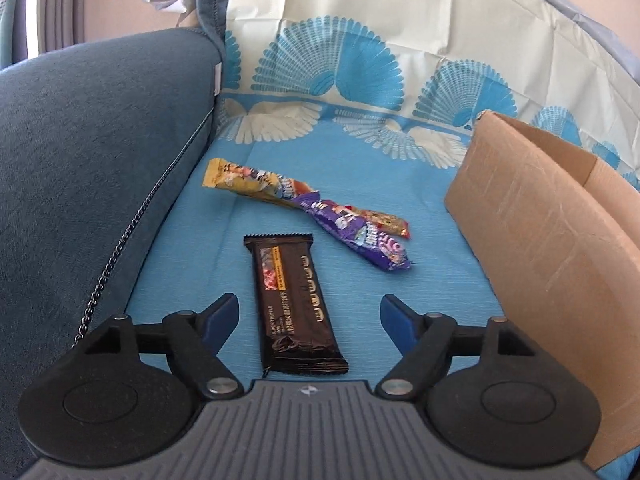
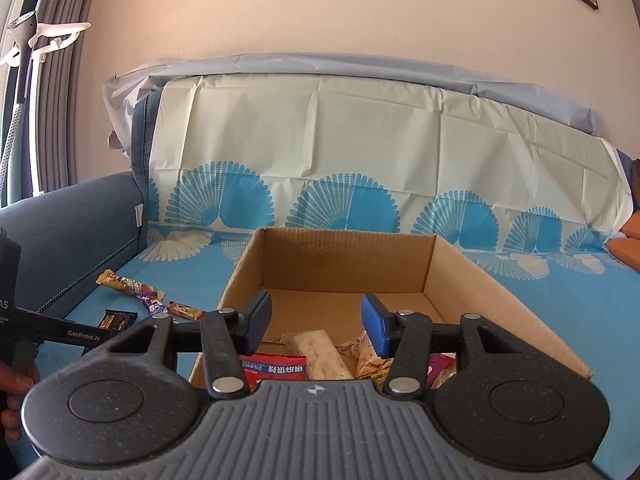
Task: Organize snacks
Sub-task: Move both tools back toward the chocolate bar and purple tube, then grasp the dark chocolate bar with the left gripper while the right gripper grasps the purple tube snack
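The left tool (image 1: pixel 310 316) is held wide open and empty, straddling the dark chocolate bar (image 1: pixel 294 304) lying lengthwise between its fingers on the sofa cover (image 1: pixel 360 168). The right tool (image 2: pixel 316 322), open and empty, is over the box (image 2: pixel 480 280).

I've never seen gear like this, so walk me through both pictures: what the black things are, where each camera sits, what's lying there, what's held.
The black parts are two hand-held grippers, each with a camera looking along its fingers. The left gripper is open above a dark chocolate bar on the blue sofa cover; a yellow snack stick and a purple packet lie beyond it. The right gripper is open over a cardboard box already holding snacks, such as a red packet. Neither holds anything.
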Tool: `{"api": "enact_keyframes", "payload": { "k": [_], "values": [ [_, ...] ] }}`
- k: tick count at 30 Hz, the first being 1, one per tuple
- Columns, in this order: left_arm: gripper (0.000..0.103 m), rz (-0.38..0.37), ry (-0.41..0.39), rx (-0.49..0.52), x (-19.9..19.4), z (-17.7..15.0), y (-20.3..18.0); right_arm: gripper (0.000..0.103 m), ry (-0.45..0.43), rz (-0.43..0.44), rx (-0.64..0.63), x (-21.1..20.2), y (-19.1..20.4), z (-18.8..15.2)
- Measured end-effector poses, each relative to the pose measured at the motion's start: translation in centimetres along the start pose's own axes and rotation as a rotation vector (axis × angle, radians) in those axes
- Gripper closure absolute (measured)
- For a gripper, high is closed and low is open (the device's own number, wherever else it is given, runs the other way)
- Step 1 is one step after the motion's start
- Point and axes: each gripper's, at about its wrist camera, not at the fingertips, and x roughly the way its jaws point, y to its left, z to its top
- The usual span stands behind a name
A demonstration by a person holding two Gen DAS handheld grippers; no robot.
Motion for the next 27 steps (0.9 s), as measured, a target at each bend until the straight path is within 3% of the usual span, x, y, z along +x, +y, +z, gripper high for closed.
{"api": "enact_keyframes", "payload": {
  "k": [9, 11, 14, 16, 19, 21, 23, 27],
  "values": [
    [0.022, 0.059, 0.08, -0.013, 2.3, -0.2, 0.3, 0.052, 0.011, 0.092, 0.021, 0.6, 1.7, 3.2],
    [0.024, 0.073, 0.082, -0.013, 2.4, -0.3, 0.3, 0.065, -0.001, 0.103, 0.013, 1.0, 3.1, 4.3],
    [0.032, 0.084, 0.079, -0.025, 2.4, -0.3, 0.7, 0.075, -0.003, 0.16, 0.01, 2.6, 6.0, 6.1],
    [0.048, 0.094, 0.074, -0.041, 2.3, -0.3, 1.0, 0.076, 0.013, 0.197, 0.019, 4.3, 8.0, 7.1],
    [0.058, 0.087, 0.066, -0.108, 2.0, 0.0, 2.2, 0.076, 0.09, 0.249, 0.081, 7.9, 10.4, 8.1],
    [0.059, 0.093, 0.061, -0.161, 1.8, 0.1, 3.2, 0.065, 0.168, 0.278, 0.107, 10.8, 12.1, 8.1],
    [0.059, 0.1, 0.063, -0.217, 1.7, 0.2, 4.2, 0.056, 0.252, 0.289, 0.059, 13.9, 14.2, 7.4],
    [0.059, 0.098, 0.069, -0.283, 1.6, 0.4, 5.4, 0.05, 0.419, 0.277, -0.06, 20.1, 17.8, 4.7]
  ]
}}
